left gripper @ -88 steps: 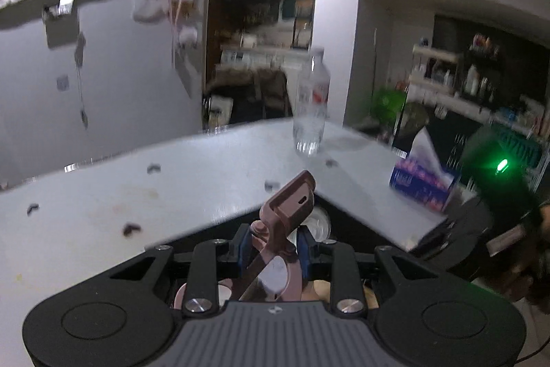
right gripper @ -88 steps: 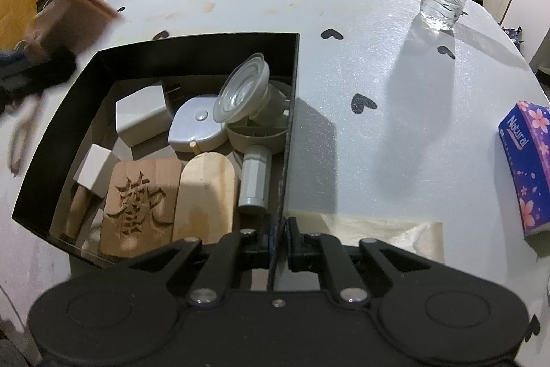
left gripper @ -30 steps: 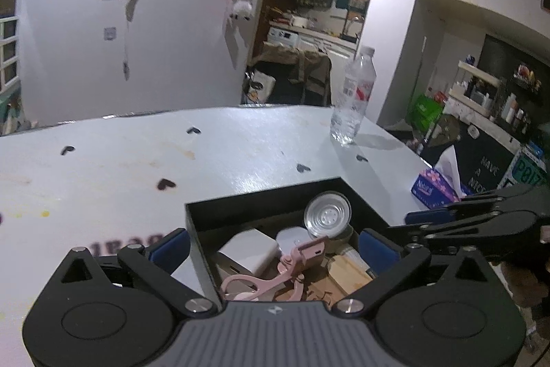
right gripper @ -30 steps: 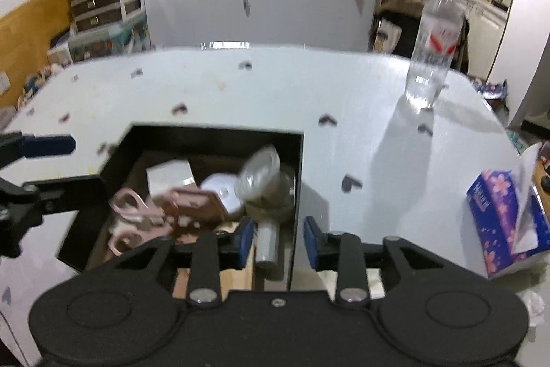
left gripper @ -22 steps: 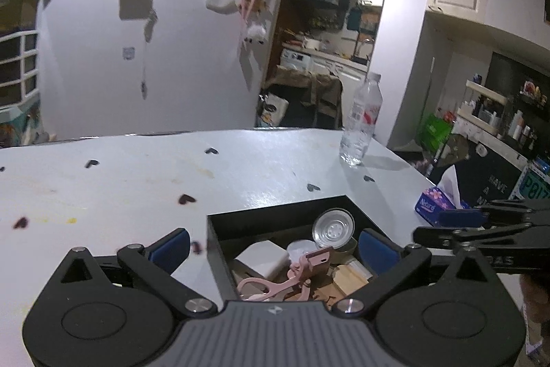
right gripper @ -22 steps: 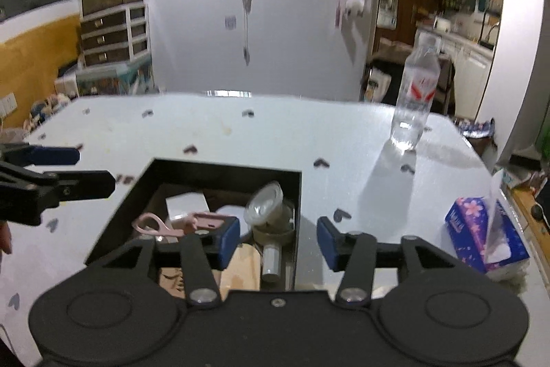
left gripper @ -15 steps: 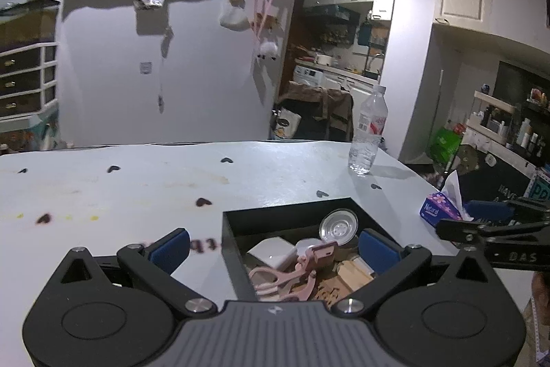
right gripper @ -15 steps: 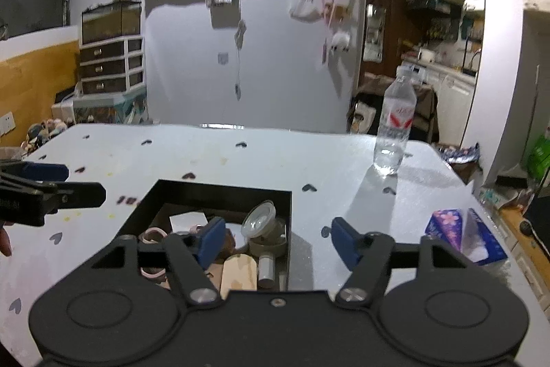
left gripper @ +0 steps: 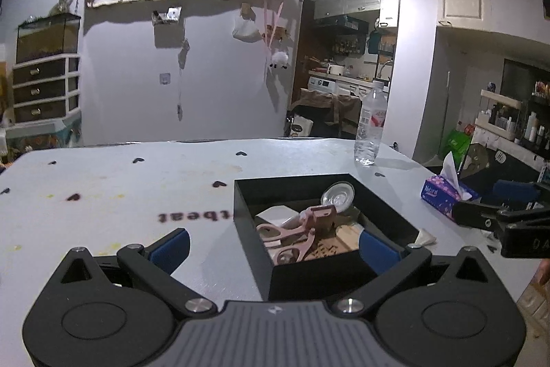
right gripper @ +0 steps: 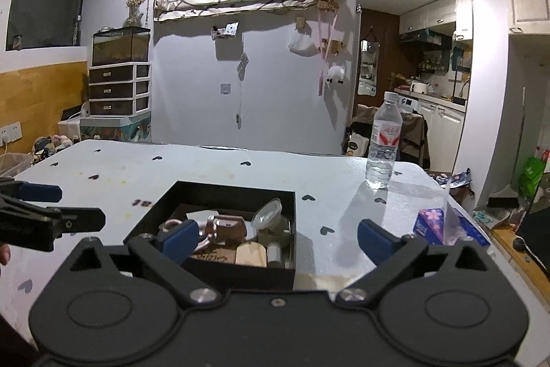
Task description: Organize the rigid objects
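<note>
A black open box [left gripper: 245, 219] [right gripper: 220, 189] sits on the white table and holds several rigid objects. A pink tool with ring handles [left gripper: 292, 234] [right gripper: 220, 227] lies on top, beside a white block [left gripper: 275, 215], a round clear lid [left gripper: 337, 194] [right gripper: 266, 211] and wooden boards [right gripper: 251, 254]. My left gripper [left gripper: 273, 245] is open and empty, held back above the box's near left corner. My right gripper [right gripper: 276, 238] is open and empty, held back above the box's near edge. Each gripper shows at the edge of the other's view.
A clear water bottle [left gripper: 370, 124] [right gripper: 384, 141] stands at the far right of the table. A purple tissue box [left gripper: 443, 193] [right gripper: 443, 224] lies right of the black box. Small dark heart marks dot the table [left gripper: 137, 188]. A wall with drawers stands behind.
The left gripper opened and let the pink tool go into the box. The right gripper opened too. Both grippers drew back and up from the box.
</note>
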### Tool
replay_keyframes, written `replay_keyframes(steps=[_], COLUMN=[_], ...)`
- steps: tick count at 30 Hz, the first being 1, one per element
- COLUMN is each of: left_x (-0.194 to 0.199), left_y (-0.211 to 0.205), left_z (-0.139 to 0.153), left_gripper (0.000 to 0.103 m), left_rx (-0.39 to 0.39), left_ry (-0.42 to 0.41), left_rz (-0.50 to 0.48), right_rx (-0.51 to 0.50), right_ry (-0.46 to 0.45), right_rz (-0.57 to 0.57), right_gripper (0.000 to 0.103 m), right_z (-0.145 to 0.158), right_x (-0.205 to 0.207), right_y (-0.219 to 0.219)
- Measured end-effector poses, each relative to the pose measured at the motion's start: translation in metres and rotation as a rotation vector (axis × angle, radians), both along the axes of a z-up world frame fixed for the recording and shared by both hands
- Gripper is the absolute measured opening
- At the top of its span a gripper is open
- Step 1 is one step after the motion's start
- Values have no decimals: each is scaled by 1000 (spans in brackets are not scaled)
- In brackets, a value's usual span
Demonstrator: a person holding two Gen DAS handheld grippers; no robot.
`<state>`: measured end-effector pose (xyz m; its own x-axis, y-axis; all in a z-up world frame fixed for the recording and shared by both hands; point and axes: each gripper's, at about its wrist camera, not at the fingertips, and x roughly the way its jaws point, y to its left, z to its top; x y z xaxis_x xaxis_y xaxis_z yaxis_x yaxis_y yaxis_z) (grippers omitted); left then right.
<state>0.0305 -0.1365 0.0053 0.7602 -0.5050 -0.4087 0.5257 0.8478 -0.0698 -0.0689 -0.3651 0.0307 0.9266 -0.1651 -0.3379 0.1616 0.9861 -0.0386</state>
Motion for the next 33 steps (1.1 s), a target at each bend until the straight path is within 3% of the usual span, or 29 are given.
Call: replay_keyframes(steps=[14, 33], left_x=[-32, -37], left_y=[21, 24], left_z=[-17, -20], left_gripper=[103, 103], left_rx=[11, 17], left_ry=[-30, -36], left_rz=[43, 56], right_rx=[-17, -19], right_ry=[-34, -6], right_rz=[-23, -34], right_gripper=[103, 103], right_z=[-19, -29], right_x=[-32, -41], right_y=[15, 16])
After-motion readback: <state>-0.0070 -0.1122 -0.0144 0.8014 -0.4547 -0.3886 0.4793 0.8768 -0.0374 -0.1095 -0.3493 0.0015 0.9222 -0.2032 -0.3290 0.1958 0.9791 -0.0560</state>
